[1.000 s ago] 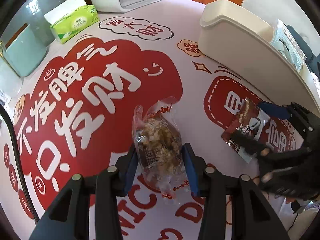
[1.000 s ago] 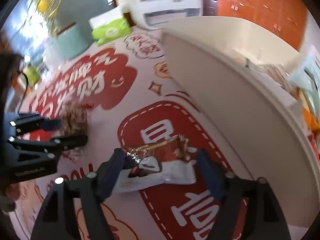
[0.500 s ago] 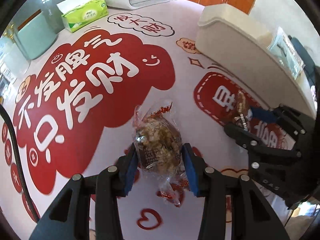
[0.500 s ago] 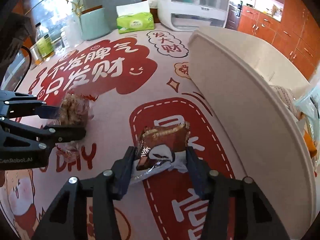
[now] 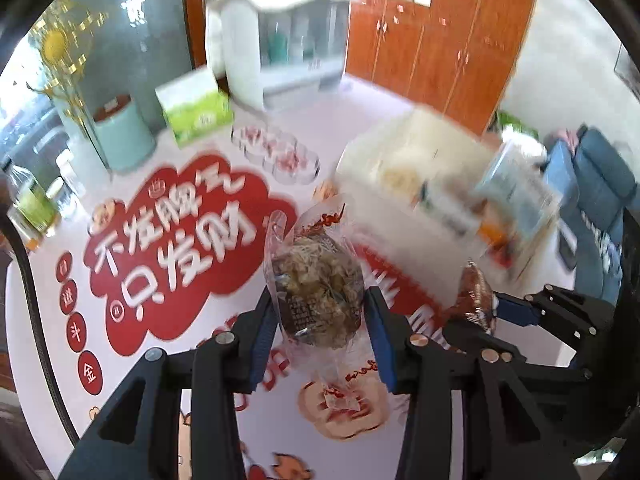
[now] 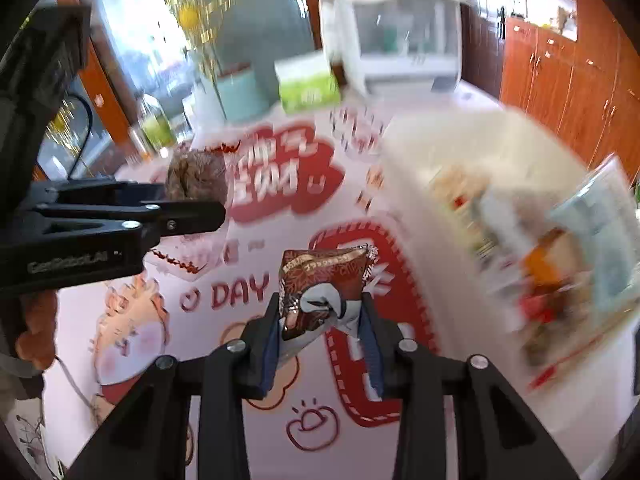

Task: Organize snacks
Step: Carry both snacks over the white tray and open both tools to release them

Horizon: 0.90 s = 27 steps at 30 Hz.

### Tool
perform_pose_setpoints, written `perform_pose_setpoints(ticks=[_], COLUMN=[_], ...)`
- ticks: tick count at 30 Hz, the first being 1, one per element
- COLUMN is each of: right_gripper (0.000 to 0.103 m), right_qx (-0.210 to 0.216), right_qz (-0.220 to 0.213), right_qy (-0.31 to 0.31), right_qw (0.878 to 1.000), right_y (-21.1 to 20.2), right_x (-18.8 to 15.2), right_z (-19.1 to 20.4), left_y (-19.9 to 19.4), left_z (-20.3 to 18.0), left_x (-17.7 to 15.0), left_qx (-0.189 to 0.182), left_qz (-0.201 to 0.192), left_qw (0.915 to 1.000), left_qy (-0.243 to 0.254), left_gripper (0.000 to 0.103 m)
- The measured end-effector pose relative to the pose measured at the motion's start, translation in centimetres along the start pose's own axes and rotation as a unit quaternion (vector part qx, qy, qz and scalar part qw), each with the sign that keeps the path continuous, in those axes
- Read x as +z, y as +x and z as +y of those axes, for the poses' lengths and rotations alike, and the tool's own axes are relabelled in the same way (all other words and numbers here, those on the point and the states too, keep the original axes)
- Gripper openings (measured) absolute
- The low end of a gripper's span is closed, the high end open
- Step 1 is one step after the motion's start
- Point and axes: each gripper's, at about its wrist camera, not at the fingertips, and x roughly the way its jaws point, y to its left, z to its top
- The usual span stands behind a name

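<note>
My left gripper (image 5: pixel 320 320) is shut on a clear bag of brown crumbly snack (image 5: pixel 318 288) and holds it up above the table. The bag also shows in the right wrist view (image 6: pixel 196 176). My right gripper (image 6: pixel 320 324) is shut on a brown and white snack packet (image 6: pixel 324 280) and holds it in the air; the packet also shows in the left wrist view (image 5: pixel 476 296). A cream storage bin (image 5: pixel 384 152) with several snack packs inside stands to the right, blurred; it also shows in the right wrist view (image 6: pixel 460 148).
The table wears a white and red printed cloth (image 5: pixel 180 240). At its back stand a green tissue box (image 5: pixel 196 112), a teal canister (image 5: pixel 120 136), a white appliance (image 5: pixel 276 52) and bottles (image 5: pixel 32 208). Wooden cabinets (image 5: pixel 440 40) stand behind.
Both grippers have lifted their snacks off the table and tilted up, so more of the room shows. The right gripper has squeezed tighter on its packet. The bin's inside has come into view.
</note>
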Motion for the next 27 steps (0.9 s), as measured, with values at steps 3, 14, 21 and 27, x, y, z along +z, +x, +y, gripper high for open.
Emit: perform_pose_setpoints(ticks=[3,14,21,27], right_gripper=[0.036,0.037,0.038,0.046], right_qx=[-0.005,-0.044,-0.064,-0.067], right_qz=[-0.038,-0.091,-0.057,-0.009], right_qy=[0.005,-0.009,-0.02,-0.044], right_qw=[0.999,0.995,0.996,0.997], right_y=[-4.1,-11.2,-8.6,-4.4], right_x=[2.2,7.6,9.6,9.5], right_z=[-2.5,-13.7,-19.6,-21.5], left_y=[-1.9,1.2,6.2,9.6], left_z=[-2.7,-14.9,-18.3,-19.1], left_x=[2.5,10.7,11.9,11.2], left_qx=[-0.002,-0.002,0.022,0.042], left_qz=[-0.027,-0.043,-0.024,0.011], left_qw=[0.9995,0.9947,0.9914,0.9906], left_qy=[-0.016,-0.093,-0.127,-0.13], left_gripper=[0.042,0.042,0.042,0.051])
